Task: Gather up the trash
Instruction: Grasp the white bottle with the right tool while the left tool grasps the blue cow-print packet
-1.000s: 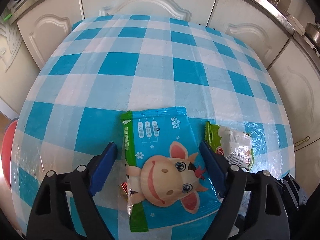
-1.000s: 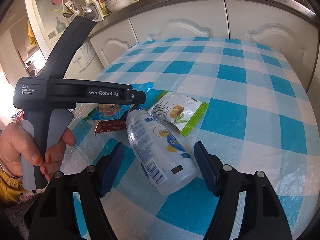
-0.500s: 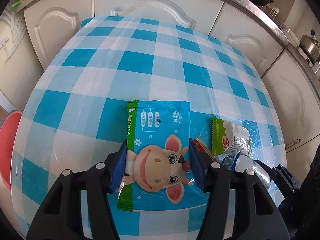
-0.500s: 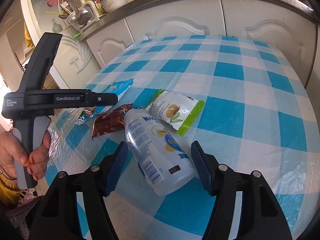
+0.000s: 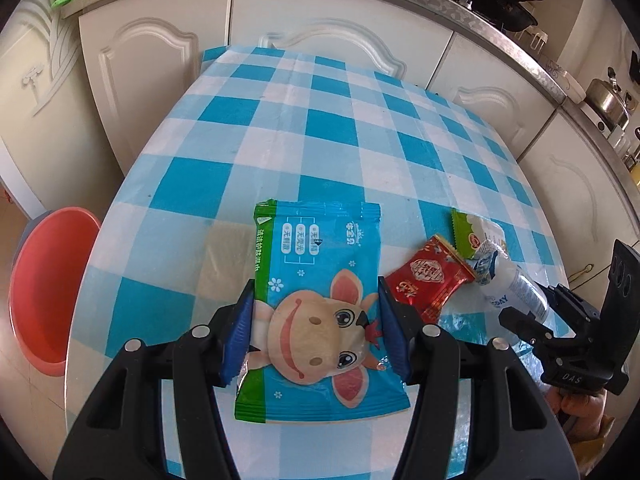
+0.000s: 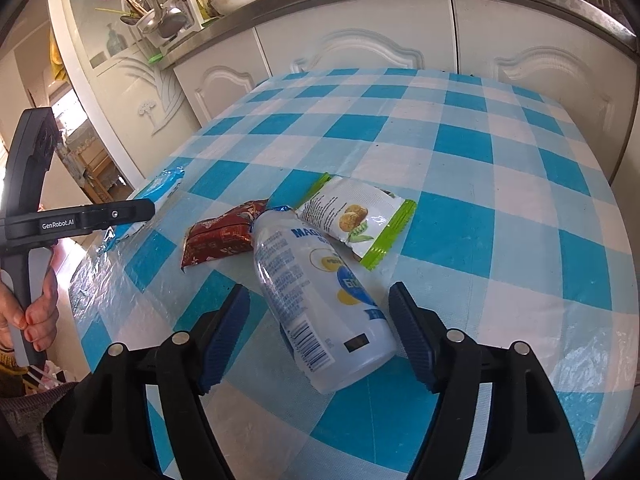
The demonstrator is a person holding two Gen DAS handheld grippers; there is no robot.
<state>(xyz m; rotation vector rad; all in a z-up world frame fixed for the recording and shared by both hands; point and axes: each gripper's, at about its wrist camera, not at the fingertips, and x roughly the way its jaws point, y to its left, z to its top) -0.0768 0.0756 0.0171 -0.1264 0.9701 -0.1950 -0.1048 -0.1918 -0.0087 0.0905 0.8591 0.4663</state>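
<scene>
Fingers [image 5: 240, 336] clamped on cow wrapper [image 5: 320, 304]

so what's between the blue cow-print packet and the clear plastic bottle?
A red foil wrapper lies between cow packet and bottle, shown in left wrist view.

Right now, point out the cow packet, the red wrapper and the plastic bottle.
cow packet [image 5: 320, 280], left wrist view, middle of its blue front.
red wrapper [image 5: 428, 278], left wrist view, centre of its printed face.
plastic bottle [image 6: 316, 292], right wrist view, mid-body label.

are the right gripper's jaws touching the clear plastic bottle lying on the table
Apart. The right wrist view shows checked cloth between each blue jaw of the right gripper and the clear plastic bottle.
</scene>
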